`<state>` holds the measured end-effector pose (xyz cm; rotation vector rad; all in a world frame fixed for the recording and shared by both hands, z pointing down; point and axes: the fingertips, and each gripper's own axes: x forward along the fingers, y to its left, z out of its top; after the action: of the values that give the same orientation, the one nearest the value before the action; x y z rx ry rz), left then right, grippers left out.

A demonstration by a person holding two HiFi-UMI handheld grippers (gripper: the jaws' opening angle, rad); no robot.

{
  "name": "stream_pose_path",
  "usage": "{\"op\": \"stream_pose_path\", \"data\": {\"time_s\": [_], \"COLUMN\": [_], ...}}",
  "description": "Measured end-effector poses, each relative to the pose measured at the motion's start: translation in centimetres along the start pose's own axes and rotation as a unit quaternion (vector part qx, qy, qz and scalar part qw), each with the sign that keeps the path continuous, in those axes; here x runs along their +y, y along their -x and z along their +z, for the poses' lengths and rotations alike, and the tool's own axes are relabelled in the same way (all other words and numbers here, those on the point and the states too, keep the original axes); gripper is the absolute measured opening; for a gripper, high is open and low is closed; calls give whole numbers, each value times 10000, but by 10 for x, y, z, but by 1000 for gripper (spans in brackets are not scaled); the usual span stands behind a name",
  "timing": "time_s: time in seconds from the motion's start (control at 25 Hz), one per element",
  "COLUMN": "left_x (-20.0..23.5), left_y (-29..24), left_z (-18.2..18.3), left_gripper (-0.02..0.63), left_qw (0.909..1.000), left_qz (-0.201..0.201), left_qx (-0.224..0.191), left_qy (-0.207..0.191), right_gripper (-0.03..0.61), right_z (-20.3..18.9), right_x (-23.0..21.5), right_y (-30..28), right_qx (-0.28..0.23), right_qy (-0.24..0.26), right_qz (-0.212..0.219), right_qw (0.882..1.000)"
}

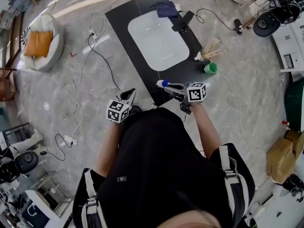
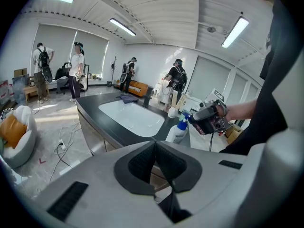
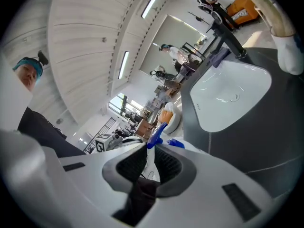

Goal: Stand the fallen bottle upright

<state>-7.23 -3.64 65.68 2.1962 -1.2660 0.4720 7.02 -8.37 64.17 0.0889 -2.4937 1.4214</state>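
Note:
A white spray bottle with a blue sprayer head (image 1: 164, 83) (image 2: 179, 129) stands about upright at the near edge of the black counter (image 1: 124, 16). My right gripper (image 1: 174, 86) (image 2: 209, 117) is shut on its neck. In the right gripper view the white neck sits between the pads and the blue trigger (image 3: 159, 132) pokes out past my right gripper (image 3: 149, 152). My left gripper (image 1: 129, 96) (image 2: 155, 144) hangs left of the counter's near corner, off the counter, shut with nothing in it.
A white sink (image 1: 158, 40) fills the counter's middle, with a dark faucet (image 1: 183, 21) and a dark cloth (image 1: 166, 8) behind it. A green cup (image 1: 210, 68) and wooden pieces (image 1: 209, 49) sit at the right edge. Cables (image 1: 71, 99) and a beanbag (image 1: 42, 42) lie on the floor.

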Motion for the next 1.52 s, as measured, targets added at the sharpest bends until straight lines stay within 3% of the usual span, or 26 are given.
{"op": "stream_pose_path", "data": {"time_s": [0.24,0.4,0.6,0.92,1.12,1.32,1.52], "left_x": [1,3,4,11,12,12,13], "left_y": [3,8,8,-5,-19,-25,-29], "left_z": [-1,-3,-1,10,26,39,38], "left_gripper": [15,15,15,15,15,15,15], "left_qw": [10000,9999,10000,9988,9952,9887,9793], "left_qz": [67,104,26,-437,-848,-1285,-1731], "left_qx": [4,0,-4,78,129,182,333], "left_qy": [-9,10,-19,-213,-475,-754,-998], "right_gripper": [109,189,209,78,60,60,60], "right_z": [-3,-10,-21,-29,-23,-22,-28], "right_x": [0,6,4,4,4,-2,4], "right_y": [1,-1,-1,4,14,25,28], "right_qx": [-104,22,251,-19,-393,-560,-915], "right_qy": [234,507,940,1319,1728,2031,1904], "right_qz": [70,187,-72,-818,-1668,-2899,-3572], "right_qw": [9996,9985,9952,9879,9699,9336,9098]}}
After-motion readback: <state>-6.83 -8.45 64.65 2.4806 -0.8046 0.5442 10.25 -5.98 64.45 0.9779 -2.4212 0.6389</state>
